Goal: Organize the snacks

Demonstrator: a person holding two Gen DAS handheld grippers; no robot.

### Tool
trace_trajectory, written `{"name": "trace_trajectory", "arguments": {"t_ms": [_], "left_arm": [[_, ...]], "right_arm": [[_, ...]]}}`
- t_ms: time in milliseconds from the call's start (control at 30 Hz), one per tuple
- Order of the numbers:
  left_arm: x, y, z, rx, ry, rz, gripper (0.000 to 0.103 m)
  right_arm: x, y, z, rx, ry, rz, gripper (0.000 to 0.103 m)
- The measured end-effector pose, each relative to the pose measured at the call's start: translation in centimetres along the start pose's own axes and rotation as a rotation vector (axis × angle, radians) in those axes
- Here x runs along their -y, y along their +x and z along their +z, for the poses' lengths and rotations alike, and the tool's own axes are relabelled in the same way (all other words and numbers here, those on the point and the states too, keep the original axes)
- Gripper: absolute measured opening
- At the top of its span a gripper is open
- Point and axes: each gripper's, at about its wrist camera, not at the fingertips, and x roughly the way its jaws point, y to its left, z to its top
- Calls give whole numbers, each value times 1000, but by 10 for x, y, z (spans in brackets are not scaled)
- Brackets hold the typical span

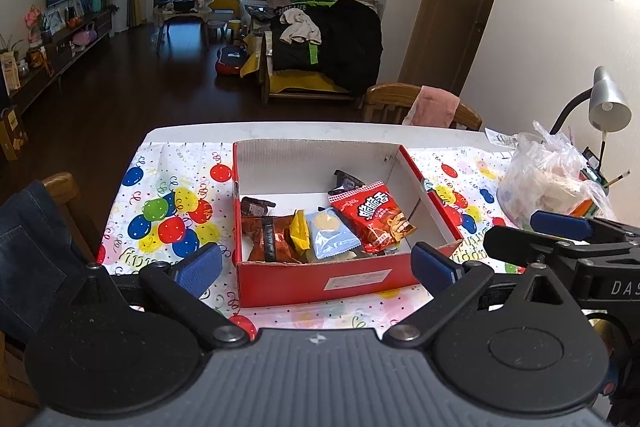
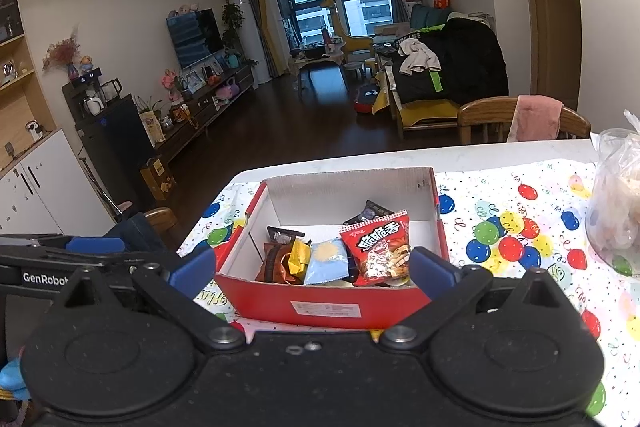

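A red cardboard box (image 1: 320,285) (image 2: 328,307) stands on the balloon-print tablecloth. Inside lie a red snack packet (image 1: 370,217) (image 2: 380,251), a light blue packet (image 1: 332,233) (image 2: 326,261), a yellow packet (image 1: 300,231) (image 2: 299,255), a brown packet (image 1: 270,239) (image 2: 276,261) and dark wrappers (image 1: 256,206). My left gripper (image 1: 316,267) is open and empty, just in front of the box. My right gripper (image 2: 314,267) is open and empty, also in front of the box. The right gripper's blue fingers (image 1: 560,223) show at the right of the left wrist view.
A clear plastic bag (image 1: 552,179) (image 2: 618,219) sits on the table at the right, beside a grey desk lamp (image 1: 604,103). Wooden chairs (image 1: 404,103) (image 2: 520,119) stand beyond the far table edge. Another chair with denim (image 1: 36,251) is at the left.
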Motion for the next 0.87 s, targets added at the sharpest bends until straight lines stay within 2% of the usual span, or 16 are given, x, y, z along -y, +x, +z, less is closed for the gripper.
{"name": "trace_trajectory", "arguments": {"t_ms": [400, 867], "left_arm": [[4, -15, 1, 60, 1, 1, 101], [5, -18, -4, 34, 1, -18, 101]], "right_arm": [[2, -5, 3, 19, 18, -3, 103], [7, -9, 0, 18, 27, -19, 103]]}}
